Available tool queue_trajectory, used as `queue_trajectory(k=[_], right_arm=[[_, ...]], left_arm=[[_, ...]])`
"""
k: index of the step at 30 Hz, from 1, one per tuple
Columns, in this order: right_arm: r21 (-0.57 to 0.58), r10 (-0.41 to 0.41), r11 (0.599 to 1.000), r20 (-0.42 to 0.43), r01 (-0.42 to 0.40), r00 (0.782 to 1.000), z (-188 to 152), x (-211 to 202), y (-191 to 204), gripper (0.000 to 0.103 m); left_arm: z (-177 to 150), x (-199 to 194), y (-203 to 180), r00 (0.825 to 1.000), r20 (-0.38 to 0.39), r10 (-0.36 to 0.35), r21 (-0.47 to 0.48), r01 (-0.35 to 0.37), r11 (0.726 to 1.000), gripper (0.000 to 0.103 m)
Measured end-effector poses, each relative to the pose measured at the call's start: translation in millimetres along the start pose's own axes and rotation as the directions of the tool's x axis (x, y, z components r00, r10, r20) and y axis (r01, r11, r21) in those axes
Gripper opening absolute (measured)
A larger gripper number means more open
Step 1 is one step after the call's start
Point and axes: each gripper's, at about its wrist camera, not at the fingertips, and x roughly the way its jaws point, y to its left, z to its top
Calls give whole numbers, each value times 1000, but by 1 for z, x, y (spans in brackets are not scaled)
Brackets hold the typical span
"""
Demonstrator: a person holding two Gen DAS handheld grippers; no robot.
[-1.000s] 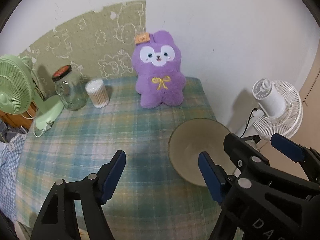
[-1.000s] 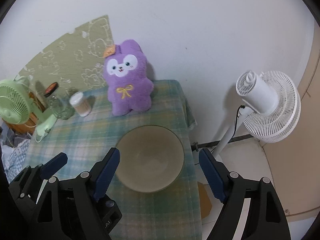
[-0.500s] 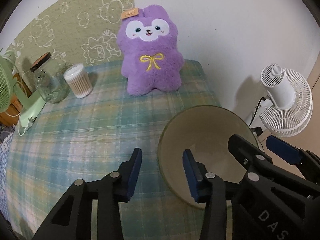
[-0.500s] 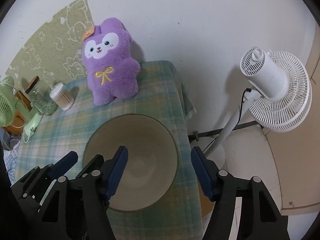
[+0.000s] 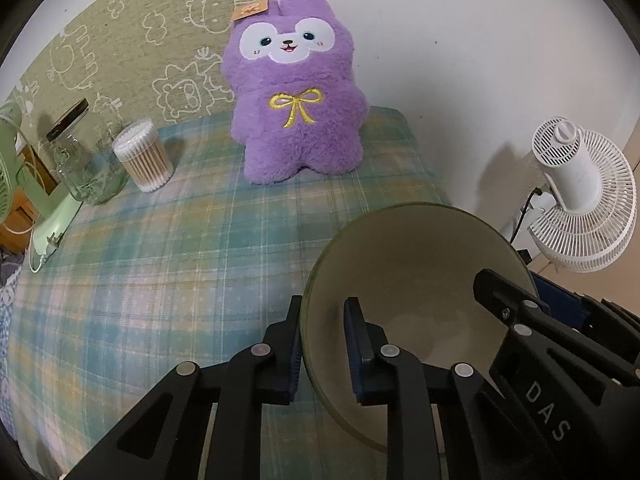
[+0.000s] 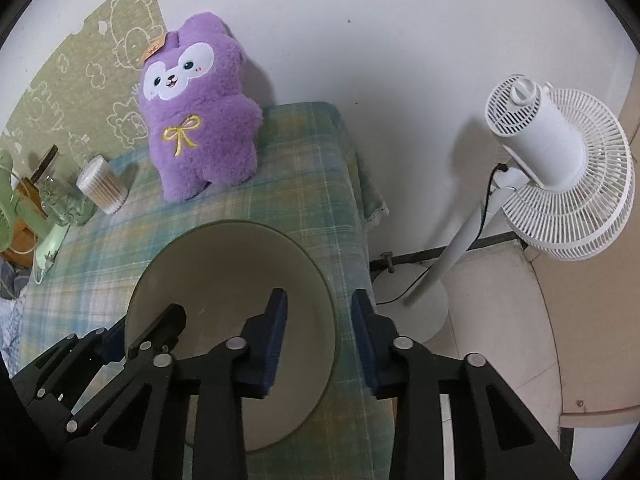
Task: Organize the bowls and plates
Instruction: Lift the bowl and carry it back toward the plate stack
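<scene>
A wide beige bowl point(image 5: 412, 264) point(image 6: 224, 264) sits upright on the plaid tablecloth point(image 5: 140, 280), close to the table's right edge. My left gripper point(image 5: 323, 308) straddles its left rim, one pad outside and one inside, and is shut on the bowl. On the opposite side my right gripper point(image 6: 319, 300) has the right rim between its jaws, which are closing. A strip of cloth still shows between the rim and the outer pad point(image 6: 360, 320). Each gripper also appears at the edge of the other's view.
A purple plush rabbit point(image 5: 296, 120) stands at the back of the table. A cotton-swab tub point(image 5: 144, 156), a glass jar point(image 5: 84, 168) and a green desk fan point(image 5: 8, 168) are back left. A white pedestal fan point(image 6: 560, 176) stands on the floor to the right.
Both grippers have come down and forward onto the bowl. Their jaws went from wide open to narrow, the left closing on the left rim and the right closing around the right rim.
</scene>
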Motion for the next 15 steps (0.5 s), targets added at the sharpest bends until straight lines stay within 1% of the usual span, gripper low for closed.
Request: queue_trajectory(k=[3,5,9,15], right_arm=[[-1,4,1000,-16,-4,1000,0,6,1,23],[2,-2,1000,-16,2,1000,-1,9,0,20],[7,2,1000,4,-2,1000,-2,8,-1,20],[15,-9,1000,-5,9,1000,-2,6,1,20]], left_arm=[[2,4,-1,1000,-1,7,12,-7,1000,17],[1,4,-3,1000,10,22,30,-22,999,17],[3,6,-3,1000,9,21,39,-21,999,17],[3,6,-2,1000,-3,10,31,-10,999,17]])
